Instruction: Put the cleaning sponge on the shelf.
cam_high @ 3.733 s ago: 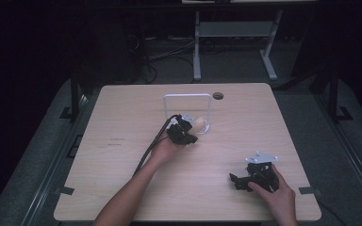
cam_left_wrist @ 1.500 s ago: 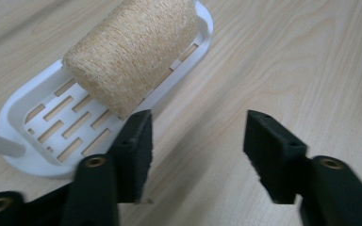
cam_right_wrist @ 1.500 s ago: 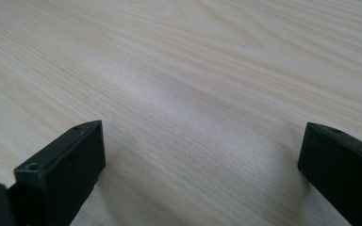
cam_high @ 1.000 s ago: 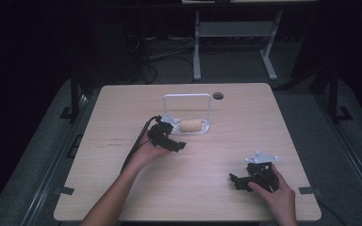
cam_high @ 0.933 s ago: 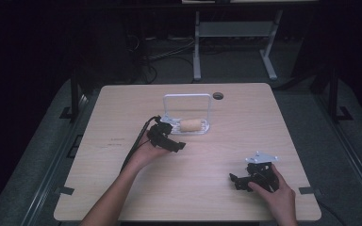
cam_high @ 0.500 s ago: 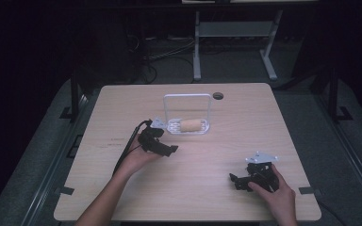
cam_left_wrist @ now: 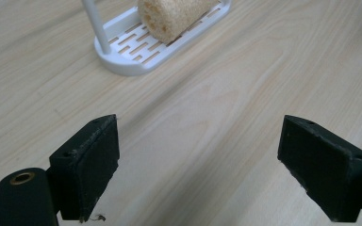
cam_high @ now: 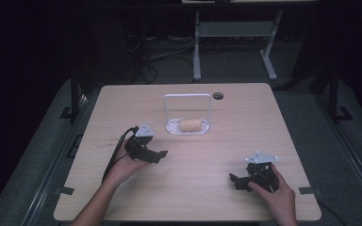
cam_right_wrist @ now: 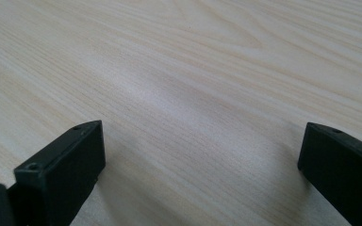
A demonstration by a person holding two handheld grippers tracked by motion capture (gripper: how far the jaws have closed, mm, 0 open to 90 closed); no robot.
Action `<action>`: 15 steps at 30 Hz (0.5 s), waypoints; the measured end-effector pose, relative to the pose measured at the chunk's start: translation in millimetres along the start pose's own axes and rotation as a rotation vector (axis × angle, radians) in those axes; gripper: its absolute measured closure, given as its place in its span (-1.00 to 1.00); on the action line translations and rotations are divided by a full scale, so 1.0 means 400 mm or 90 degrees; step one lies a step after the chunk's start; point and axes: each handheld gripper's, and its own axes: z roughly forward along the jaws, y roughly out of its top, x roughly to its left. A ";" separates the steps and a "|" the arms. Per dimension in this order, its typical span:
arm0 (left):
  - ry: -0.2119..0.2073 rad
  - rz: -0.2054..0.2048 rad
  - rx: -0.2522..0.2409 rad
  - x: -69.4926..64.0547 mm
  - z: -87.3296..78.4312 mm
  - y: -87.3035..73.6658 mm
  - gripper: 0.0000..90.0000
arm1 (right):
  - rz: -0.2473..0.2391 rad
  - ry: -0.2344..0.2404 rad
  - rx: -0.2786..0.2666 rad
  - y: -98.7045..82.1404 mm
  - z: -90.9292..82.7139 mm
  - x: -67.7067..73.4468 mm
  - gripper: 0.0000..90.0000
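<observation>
The wooden table (cam_high: 188, 188) carries all items, with bare light-grained surface across most of its top. Toward the far middle stands a white rack (cam_high: 187, 126), a slotted oval base with a tall arched handle rising from it; in the left gripper view the rack (cam_left_wrist: 136, 56) lies ahead of the jaws and well apart from them. On the rack's base lies a tan sponge roll (cam_high: 191, 125), resting on its side, contained within the rim; the left gripper view shows the roll (cam_left_wrist: 169, 16) with its porous round end facing the camera. The left gripper (cam_high: 158, 155) sits near the table's left middle, held in the person's left hand (cam_high: 122, 169), short of the rack and to its left, with a cable trailing back toward the near edge. Its jaws stand wide apart, with nothing between them but table. The right gripper (cam_high: 235, 181) rests low at the near right, gripped by the right hand (cam_high: 273, 195), well apart from the rack. Its jaws likewise stand wide apart over bare wood, grasping nothing. A small dark round hole (cam_high: 218, 96) marks the table near the far edge, just right of the rack
</observation>
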 end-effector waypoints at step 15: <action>0.022 -0.013 -0.005 0.005 -0.068 -0.085 -0.71 | 0.000 0.000 0.000 0.000 0.000 0.000 -0.98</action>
